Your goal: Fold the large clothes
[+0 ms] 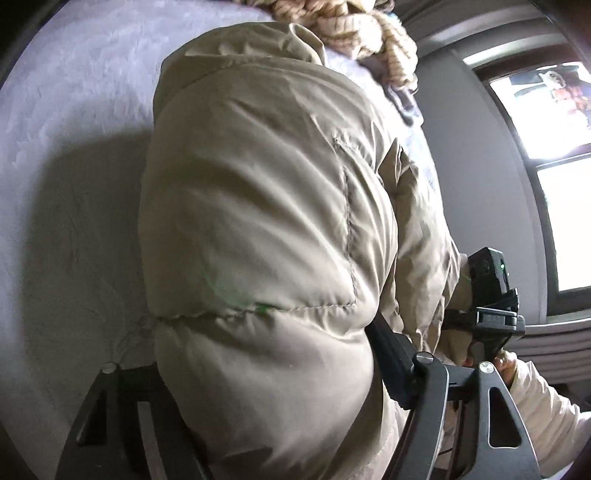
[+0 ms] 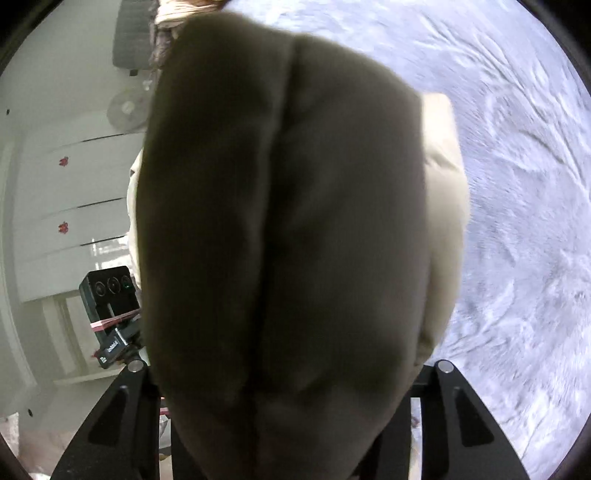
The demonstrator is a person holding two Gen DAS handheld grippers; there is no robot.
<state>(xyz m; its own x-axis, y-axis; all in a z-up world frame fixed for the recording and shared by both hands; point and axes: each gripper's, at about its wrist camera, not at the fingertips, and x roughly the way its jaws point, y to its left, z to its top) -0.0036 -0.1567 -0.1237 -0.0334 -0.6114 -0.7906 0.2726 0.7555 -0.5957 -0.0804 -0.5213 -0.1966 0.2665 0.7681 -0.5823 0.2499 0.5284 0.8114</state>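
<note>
Pale lilac bedding (image 1: 66, 155) spreads under everything, a bed by the look of it, with a window (image 1: 554, 184) off to one side and white cabinet doors (image 2: 74, 184) on the other. On it lies the jacket (image 1: 258, 206), a puffy beige one — its bulk fills both views, and a knitted item (image 1: 373, 33) sits beyond its far end.

From the left wrist view, the left hand-held gripper (image 1: 266, 424) has a thick quilted roll of jacket bulging between its fingers, which stand fairly wide around the padding; it looks like a grip on the jacket. The right hand-held gripper (image 2: 288, 424) has a shaded fold bunched between its fingers at a narrower gap, and again I judge it to be holding the jacket. In the left wrist view that gripper (image 1: 491, 314) shows beside the jacket's edge, close to the left one.

Risks, as I judge them: the shell looks slick and the filling springy, so a squeezed wad may creep out of either grip during a lift. Each grip seems to hold several layers — the fold could come out lopsided or drag the bedding. With so much cloth before both cameras, the fold line is hidden, and the two close grippers may knock together.
</note>
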